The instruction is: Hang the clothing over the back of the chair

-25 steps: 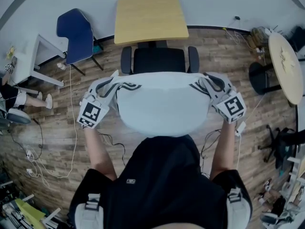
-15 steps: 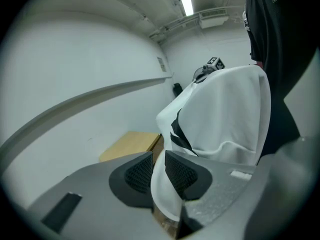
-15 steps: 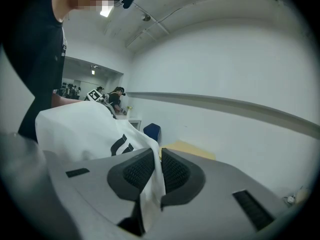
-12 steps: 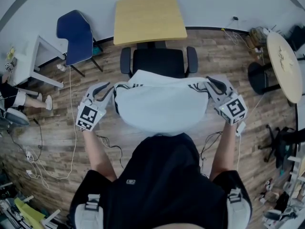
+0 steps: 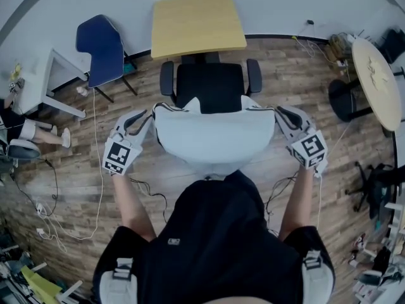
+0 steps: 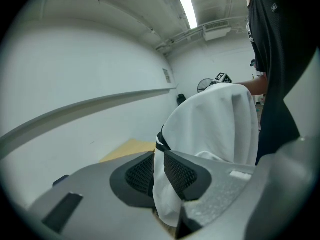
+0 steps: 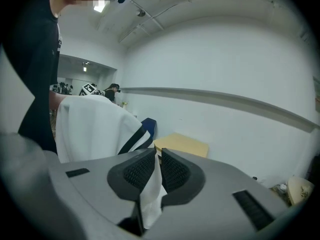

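A white garment with black stripes [image 5: 214, 133] hangs spread between my two grippers, low over the near side of a black office chair [image 5: 209, 84]. It hides the chair's back. My left gripper [image 5: 140, 118] is shut on the garment's left edge, with cloth pinched between the pads [image 6: 159, 171]. On the other side, the right gripper [image 5: 286, 114] is shut on the right edge, and a fold of cloth [image 7: 150, 194] hangs down from between its jaws. The garment [image 6: 215, 129] bulges between the hands and shows its black stripes [image 7: 131, 139] in the right gripper view.
A yellow square table [image 5: 197, 24] stands just beyond the chair, against the wall. A blue chair [image 5: 101, 46] and a white desk [image 5: 44, 84] are at the left, with a round table [image 5: 376, 81] at the right. Cables [image 5: 95, 189] trail over the wooden floor.
The garment has come down and forward, from held high above the chair to low over its back. Both grippers dropped with it and stay shut on its edges.
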`<state>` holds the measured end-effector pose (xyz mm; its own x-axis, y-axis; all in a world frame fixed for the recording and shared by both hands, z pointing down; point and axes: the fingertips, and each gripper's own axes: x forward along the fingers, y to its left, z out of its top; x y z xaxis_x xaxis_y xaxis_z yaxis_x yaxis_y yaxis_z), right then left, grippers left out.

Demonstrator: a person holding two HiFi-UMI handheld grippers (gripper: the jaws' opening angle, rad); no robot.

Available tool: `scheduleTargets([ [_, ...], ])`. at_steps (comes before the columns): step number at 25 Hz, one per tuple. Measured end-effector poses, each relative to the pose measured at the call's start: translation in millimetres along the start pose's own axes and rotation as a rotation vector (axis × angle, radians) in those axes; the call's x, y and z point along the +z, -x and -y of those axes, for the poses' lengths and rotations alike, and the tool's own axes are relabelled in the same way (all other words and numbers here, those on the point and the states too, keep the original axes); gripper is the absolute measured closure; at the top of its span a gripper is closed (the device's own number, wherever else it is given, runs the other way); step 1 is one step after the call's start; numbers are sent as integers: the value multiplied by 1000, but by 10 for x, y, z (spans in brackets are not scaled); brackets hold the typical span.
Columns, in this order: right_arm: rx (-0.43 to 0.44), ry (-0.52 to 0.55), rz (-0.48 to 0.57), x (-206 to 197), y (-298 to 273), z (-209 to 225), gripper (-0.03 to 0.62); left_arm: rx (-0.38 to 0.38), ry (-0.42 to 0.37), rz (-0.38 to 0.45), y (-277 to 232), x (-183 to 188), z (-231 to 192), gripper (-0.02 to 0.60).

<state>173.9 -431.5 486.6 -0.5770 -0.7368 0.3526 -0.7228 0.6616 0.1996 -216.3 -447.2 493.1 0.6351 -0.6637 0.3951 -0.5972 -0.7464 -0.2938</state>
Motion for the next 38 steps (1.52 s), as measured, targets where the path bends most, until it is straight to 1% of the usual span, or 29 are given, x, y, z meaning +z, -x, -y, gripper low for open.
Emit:
scheduleTargets([
  [2,-7,-4,-9,-33,75,-76,562,-2,12,13,62,31,48,518],
  [5,-22,-6,-2,-39,176,-181,562,-24,11,44,140,94,129,547],
  [8,-40,-5,-5,-30,256,-306,562,-29,70,38,237,73,210,578],
  [11,-36,-10,24,-52,369,-468,576,-28,82,70,331,121,327,581],
  [16,-54,-21,28,-103,508,-721,594,-36,89,122,537,247,484,581],
  [23,-67,-56,-8,-135,618,-1109,597,-92,115,168,769,201,760,581],
  [26,-42,-49,-1,-187,614,-1197,597,-88,122,175,790,197,817,581],
  [30,-17,-77,-42,-302,634,-1356,597,-91,136,189,834,141,957,581],
  [35,21,-42,-16,-290,602,-1474,597,-88,138,189,895,121,1089,581],
  [38,37,-35,-4,-271,644,-1445,599,-82,154,174,877,208,1186,581],
])
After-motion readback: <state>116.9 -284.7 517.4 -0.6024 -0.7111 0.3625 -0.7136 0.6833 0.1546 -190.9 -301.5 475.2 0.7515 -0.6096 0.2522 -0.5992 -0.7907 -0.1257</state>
